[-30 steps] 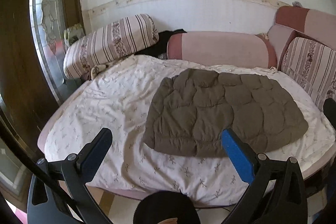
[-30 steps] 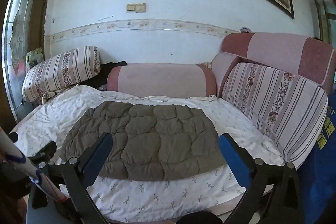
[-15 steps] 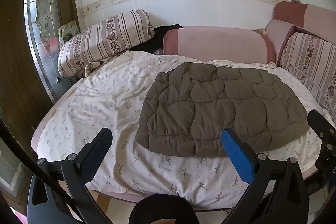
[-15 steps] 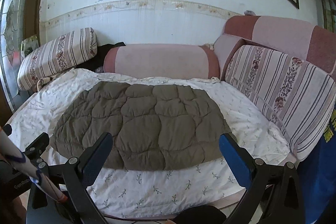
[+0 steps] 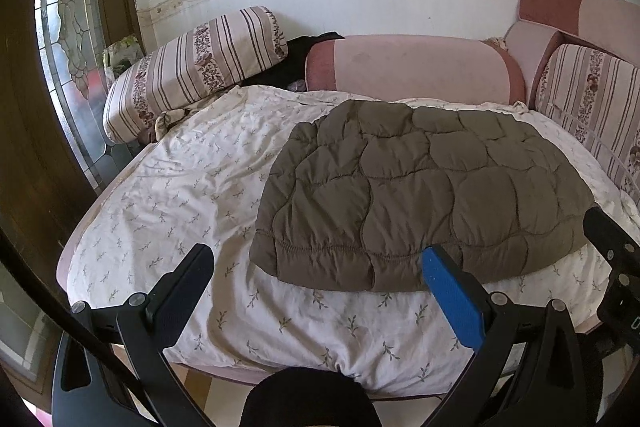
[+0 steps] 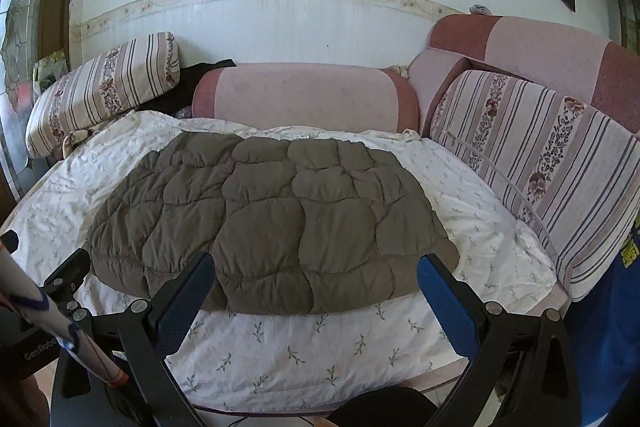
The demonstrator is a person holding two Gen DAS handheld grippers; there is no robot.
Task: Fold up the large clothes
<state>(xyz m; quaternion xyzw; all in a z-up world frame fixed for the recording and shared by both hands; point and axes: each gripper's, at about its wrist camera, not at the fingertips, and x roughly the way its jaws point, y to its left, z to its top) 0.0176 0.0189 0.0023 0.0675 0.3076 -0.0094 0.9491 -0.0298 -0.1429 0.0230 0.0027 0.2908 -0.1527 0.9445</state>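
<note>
Left wrist view: both grippers spread and empty, hovering off the near edge of the bed, quilted jacket just ahead.

The left gripper has its jaws wide apart, holding nothing; the brown jacket lies flat on the white sheet ahead and to its right, its elastic hem nearest. The right gripper is likewise wide open and clear of the cloth, with the jacket straight ahead of it. Beyond the jacket sits a pink bolster; a striped cushion stands to the right gripper's right.
</note>
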